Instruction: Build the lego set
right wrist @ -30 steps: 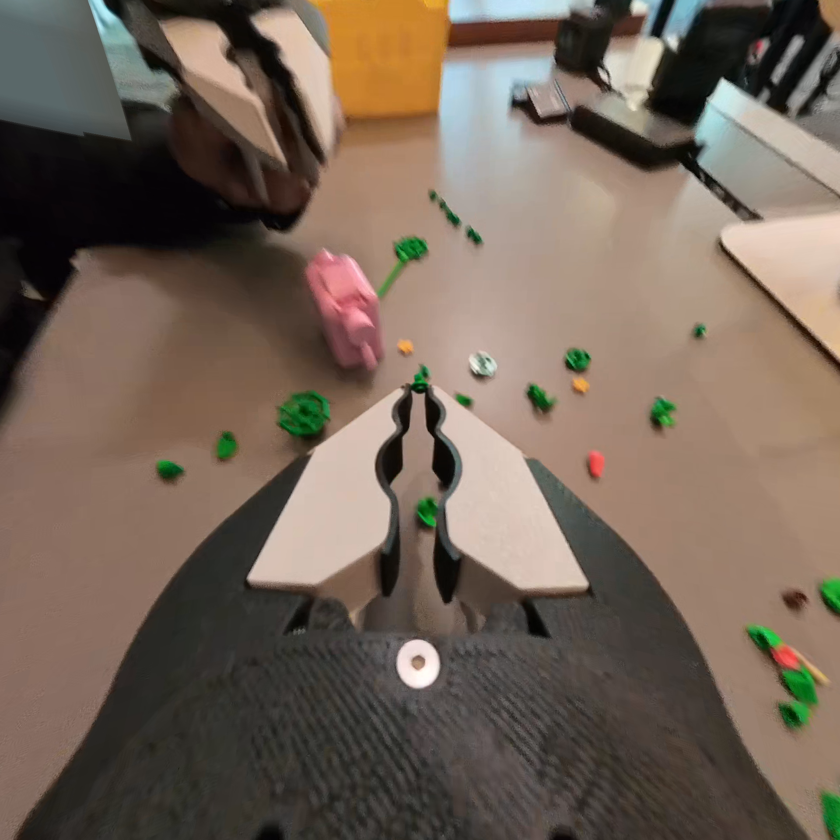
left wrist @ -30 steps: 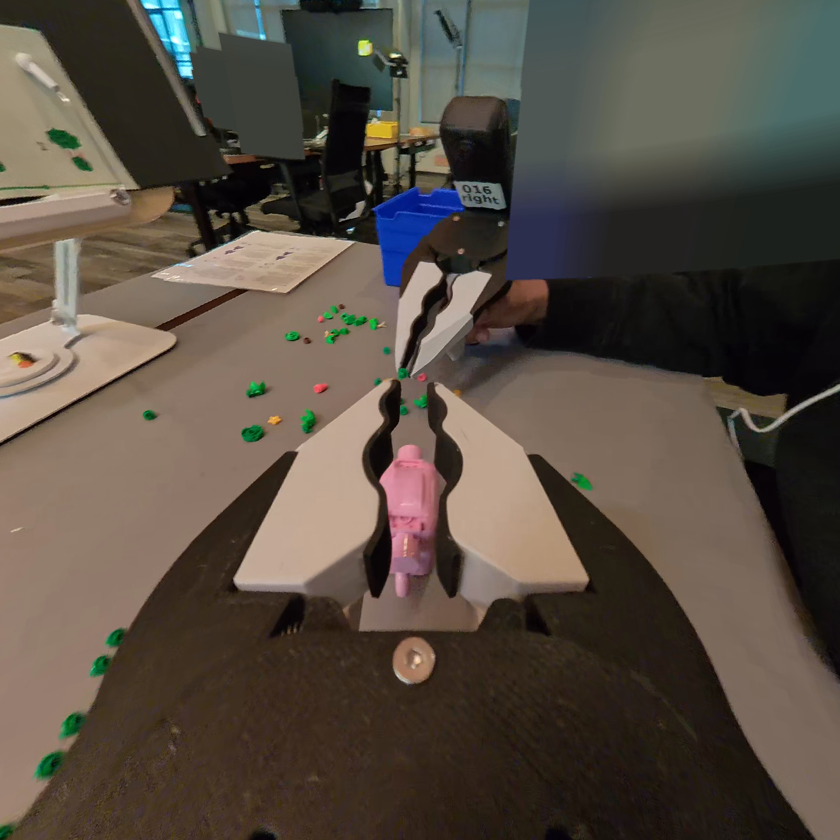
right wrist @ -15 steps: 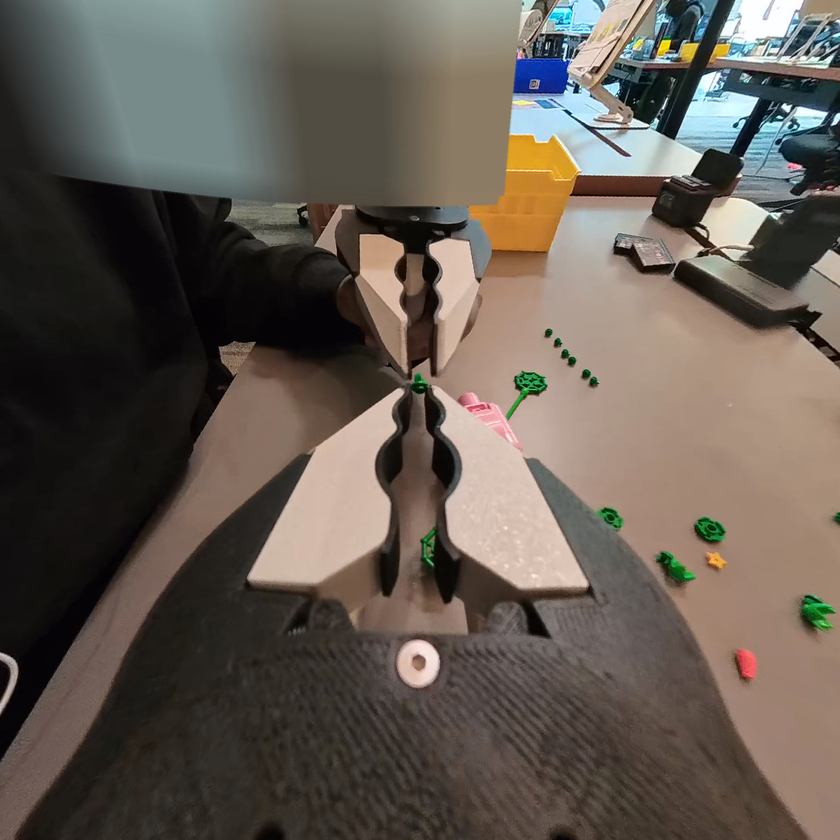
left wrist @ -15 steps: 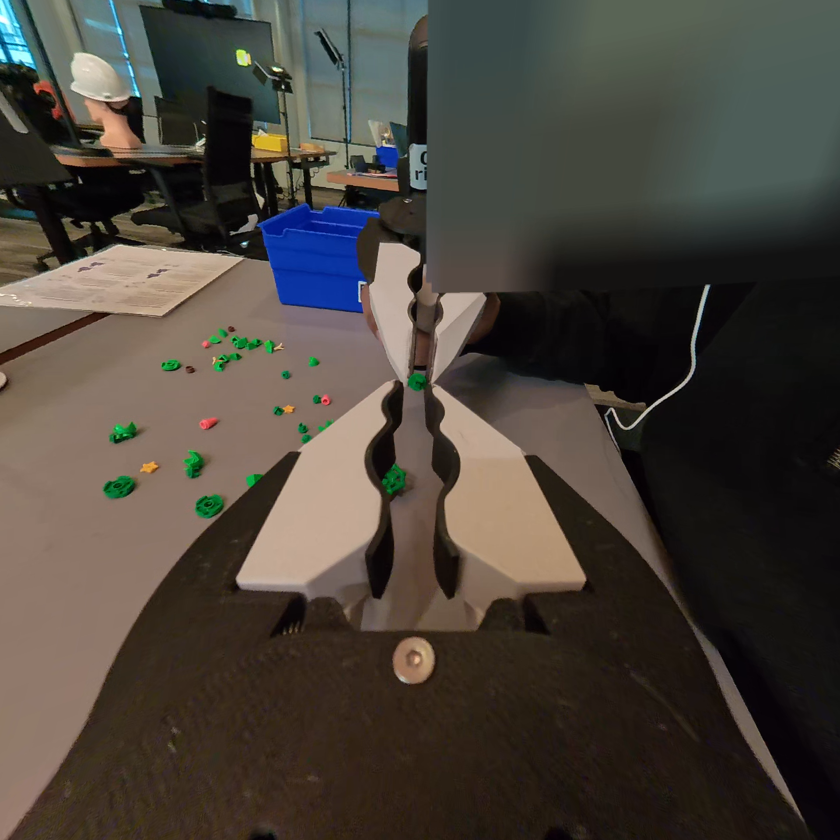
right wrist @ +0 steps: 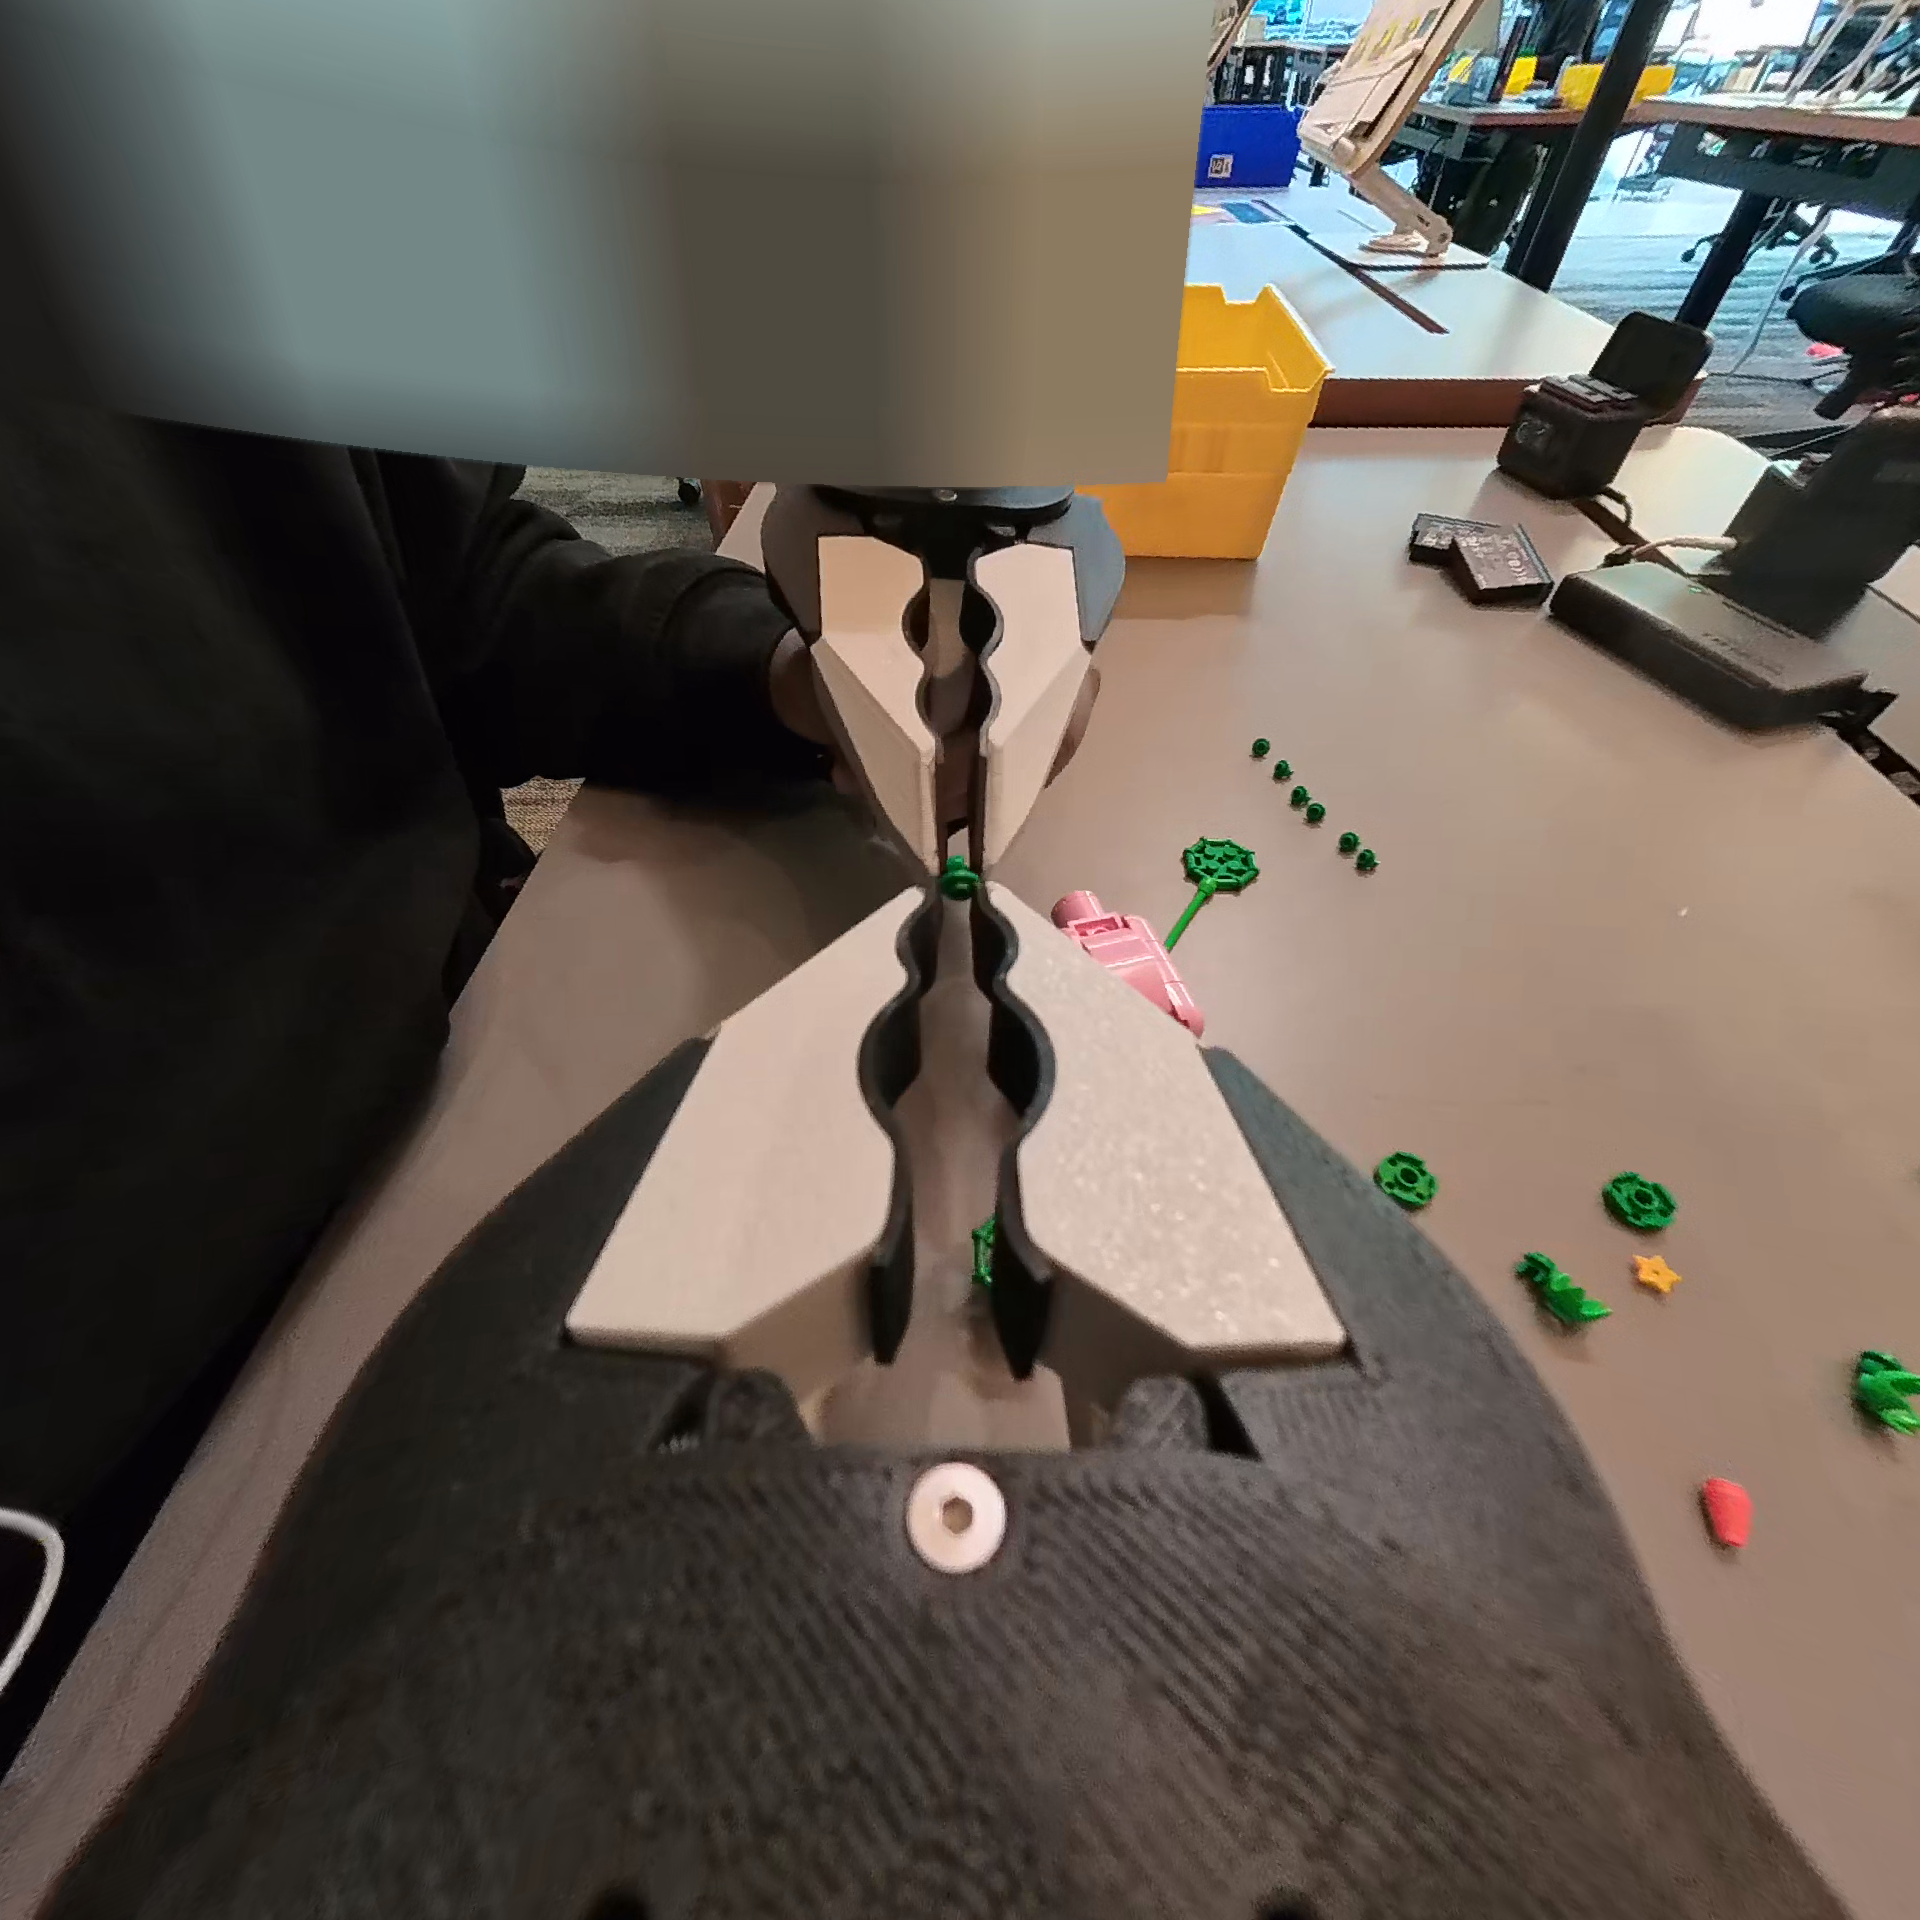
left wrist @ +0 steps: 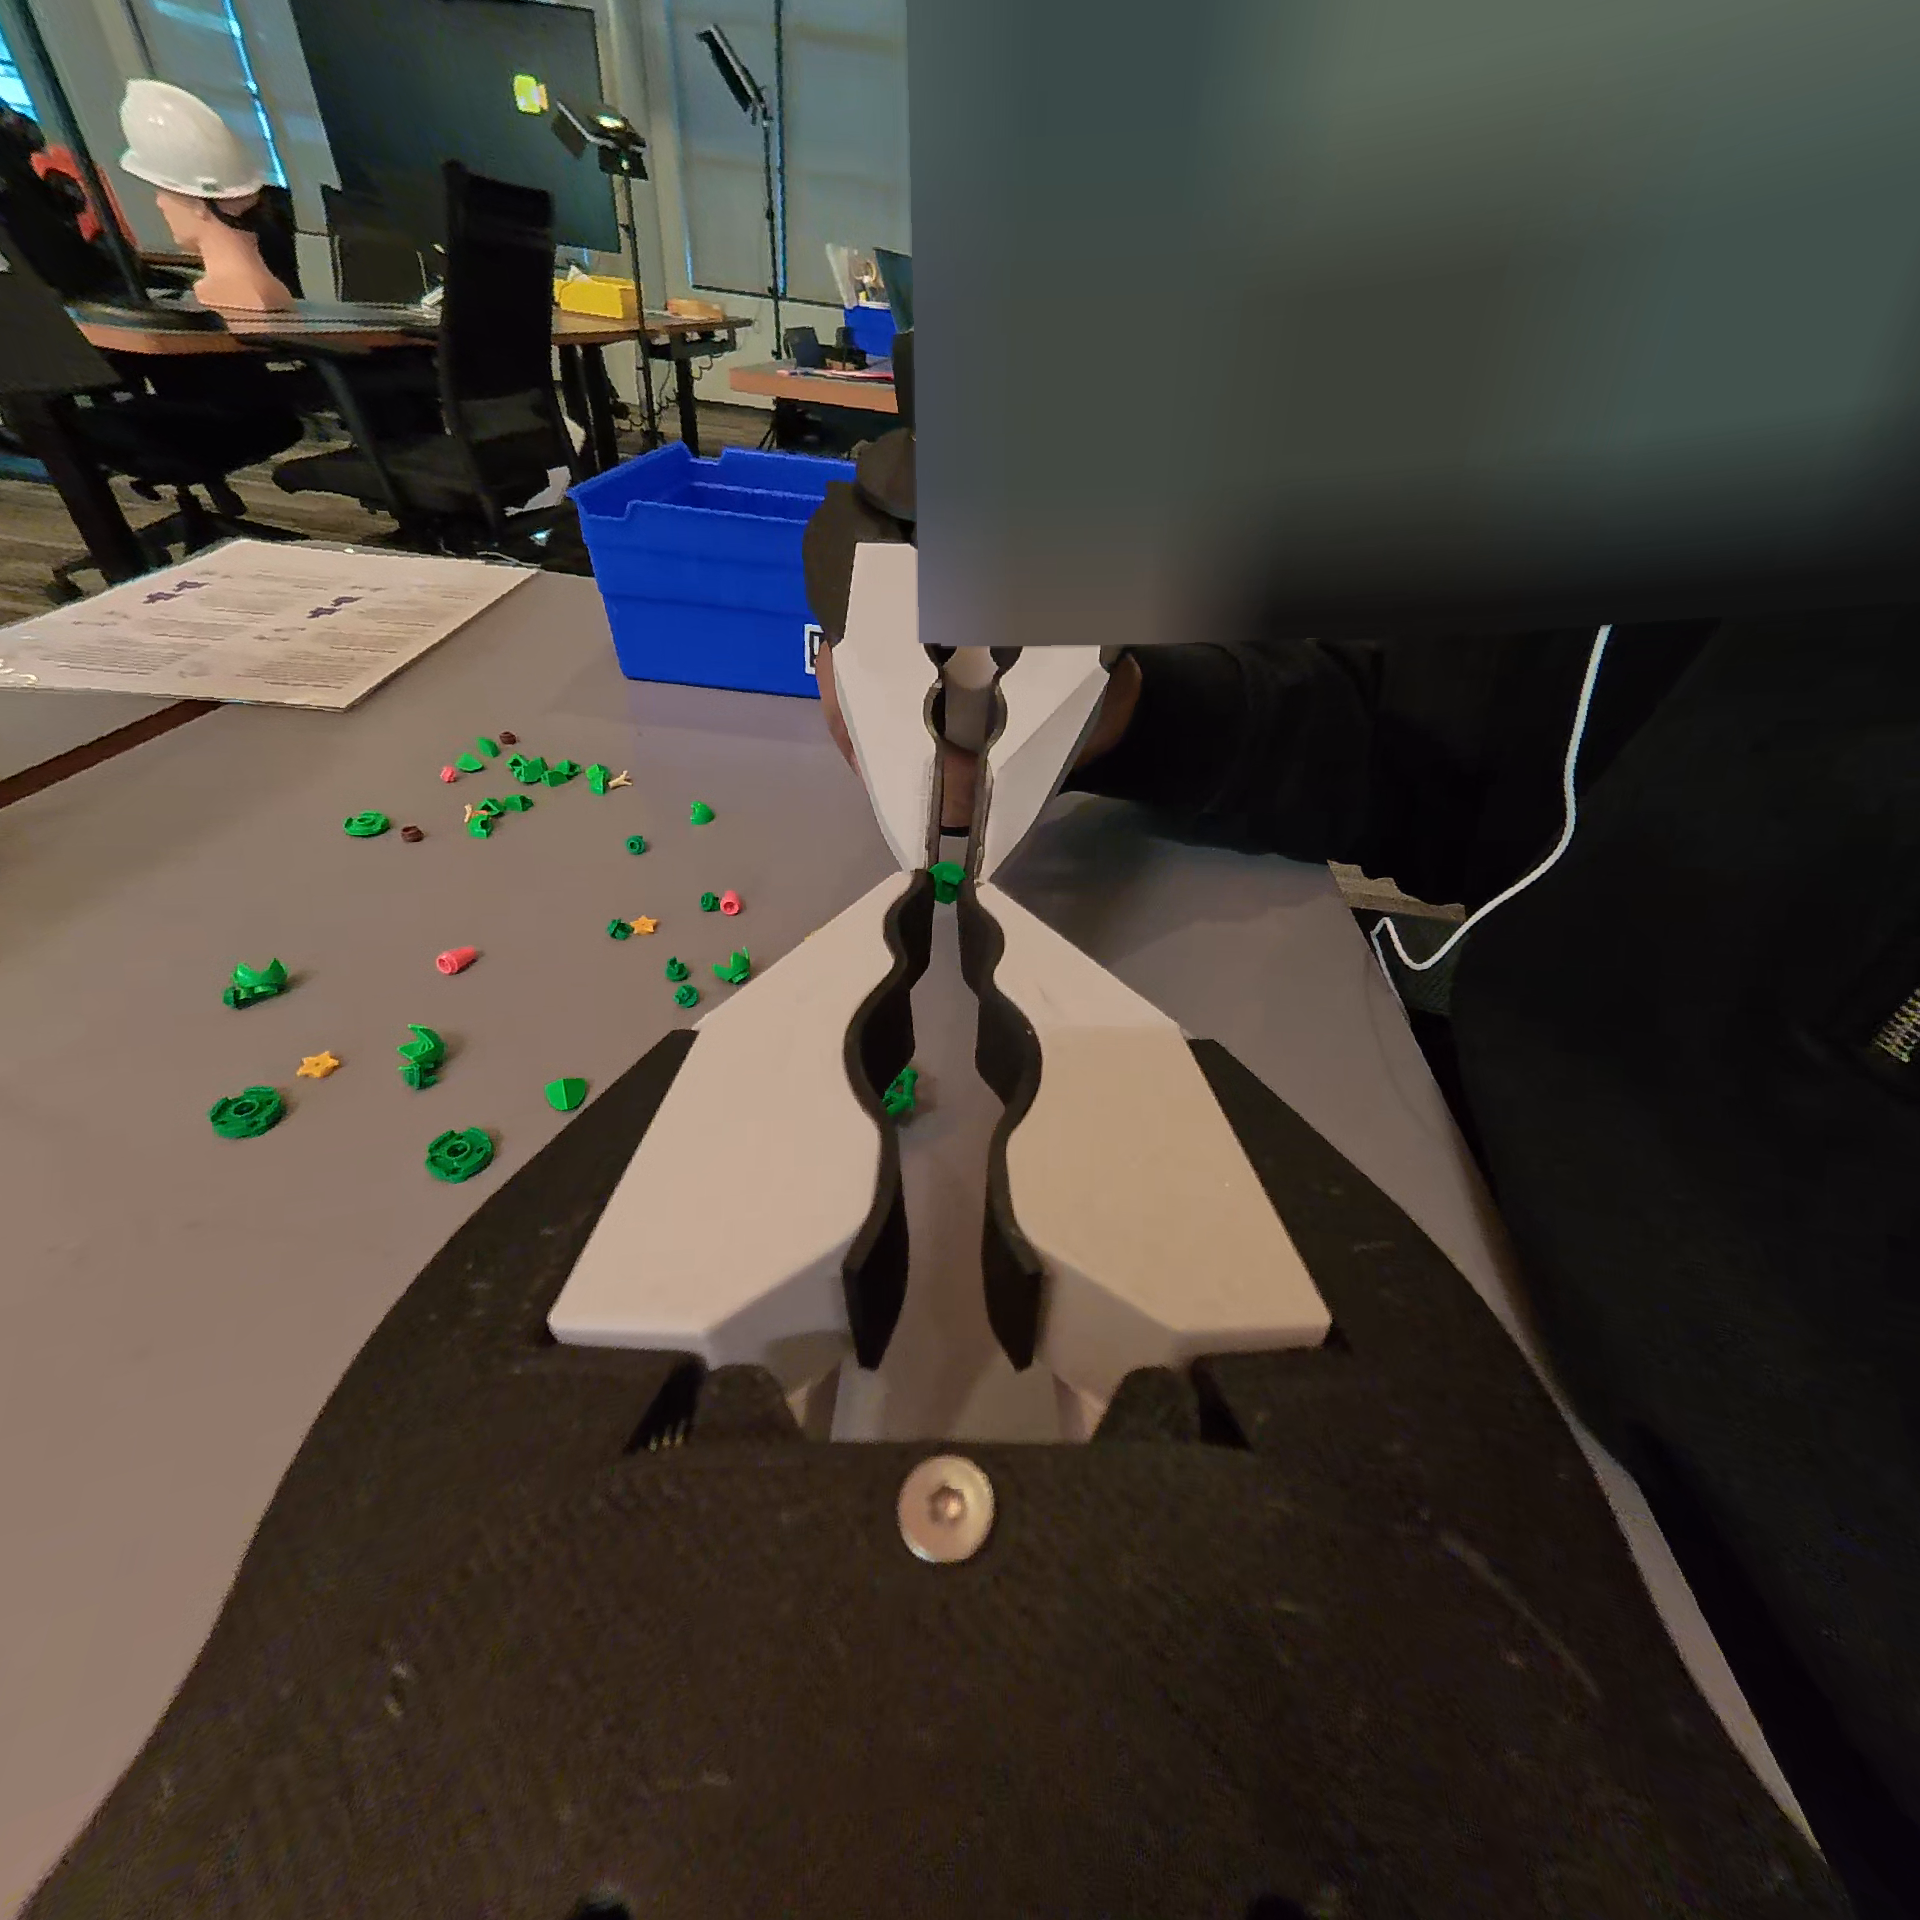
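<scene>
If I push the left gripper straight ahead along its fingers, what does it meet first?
The small green piece at its tips, then almost at once the right gripper, whose fingertips point back at the left gripper, nearly tip to tip. Which gripper holds the piece is unclear.

- A tiny green lego piece point(left wrist: 943, 880) is held off the tabletop point(left wrist: 312, 1299), pinched at the meeting tips of the left tool point(left wrist: 943, 891) and right tool point(right wrist: 954, 896).
- The pink lego block point(right wrist: 1127, 961) lies on its side on the tabletop, partly hidden behind the right tool.
- A green round lattice piece on a stem point(right wrist: 1216, 871) lies flat just beyond the pink block.
- Six small green studs point(right wrist: 1311, 800) sit in a loose row farther off.
- Green leaves, round green plates point(left wrist: 246, 1112), orange stars point(left wrist: 318, 1064) and pink-red cones point(left wrist: 455, 959) lie scattered on the tabletop.
</scene>
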Demonstrator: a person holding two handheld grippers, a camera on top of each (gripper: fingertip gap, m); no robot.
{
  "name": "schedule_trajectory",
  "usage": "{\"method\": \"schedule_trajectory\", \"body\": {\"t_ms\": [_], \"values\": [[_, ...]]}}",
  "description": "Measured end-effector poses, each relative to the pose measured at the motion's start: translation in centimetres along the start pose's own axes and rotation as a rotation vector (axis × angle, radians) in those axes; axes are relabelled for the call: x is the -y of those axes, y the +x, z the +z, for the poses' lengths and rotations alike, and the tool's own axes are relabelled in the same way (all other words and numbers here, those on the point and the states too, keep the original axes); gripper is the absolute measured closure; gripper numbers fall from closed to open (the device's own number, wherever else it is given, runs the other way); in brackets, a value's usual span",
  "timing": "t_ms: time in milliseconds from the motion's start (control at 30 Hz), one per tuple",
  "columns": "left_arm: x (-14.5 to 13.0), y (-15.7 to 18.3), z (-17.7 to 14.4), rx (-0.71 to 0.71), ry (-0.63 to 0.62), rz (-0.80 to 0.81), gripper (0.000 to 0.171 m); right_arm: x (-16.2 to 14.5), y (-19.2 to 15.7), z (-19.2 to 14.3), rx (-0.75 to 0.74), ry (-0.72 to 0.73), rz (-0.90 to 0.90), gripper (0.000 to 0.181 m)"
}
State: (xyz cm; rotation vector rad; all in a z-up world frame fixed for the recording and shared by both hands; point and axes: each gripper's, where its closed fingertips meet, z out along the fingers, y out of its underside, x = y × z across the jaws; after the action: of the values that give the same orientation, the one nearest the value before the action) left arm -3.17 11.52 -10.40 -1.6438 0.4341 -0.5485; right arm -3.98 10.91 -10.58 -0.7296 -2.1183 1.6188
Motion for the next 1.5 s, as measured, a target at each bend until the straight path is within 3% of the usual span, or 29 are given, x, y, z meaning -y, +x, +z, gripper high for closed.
{"method": "schedule_trajectory", "body": {"t_ms": [500, 733, 867, 933, 1000, 1067, 1233, 1500], "values": [[-0.4, -0.1, -0.1, 0.021, -0.038, 0.016, 0.171, -0.1, 0.3, 0.2, 0.029, 0.026, 0.090, 0.175], [-0.2, -1.5, -1.0, 0.073, -0.031, -0.022, 0.171, 0.8, 0.8, -0.1, -0.073, 0.064, -0.015, 0.166], [0.8, -5.9, -5.7, 0.317, -0.013, 0.075, 0.171, 0.6, 1.8, -0.5, -0.158, 0.060, -0.065, 0.164], [1.2, -7.5, -8.3, 0.348, 0.043, 0.022, 0.171, 0.4, 2.5, -0.7, -0.188, 0.058, -0.059, 0.163], [1.4, -7.4, -8.8, 0.302, 0.087, -0.037, 0.171, 0.7, 2.8, -0.5, -0.206, 0.077, -0.055, 0.161], [1.9, -5.6, -7.3, 0.189, 0.140, -0.098, 0.171, 1.4, 2.5, -0.1, -0.233, 0.092, -0.100, 0.159], [2.8, -1.1, -3.5, -0.215, 0.259, -0.507, 0.171, 2.8, 0.6, 1.3, -0.342, 0.047, -0.420, 0.161], [1.9, 0.3, -2.6, -0.366, 0.217, -0.667, 0.171, 2.6, -0.1, 1.7, -0.382, 0.011, -0.557, 0.174]]}}
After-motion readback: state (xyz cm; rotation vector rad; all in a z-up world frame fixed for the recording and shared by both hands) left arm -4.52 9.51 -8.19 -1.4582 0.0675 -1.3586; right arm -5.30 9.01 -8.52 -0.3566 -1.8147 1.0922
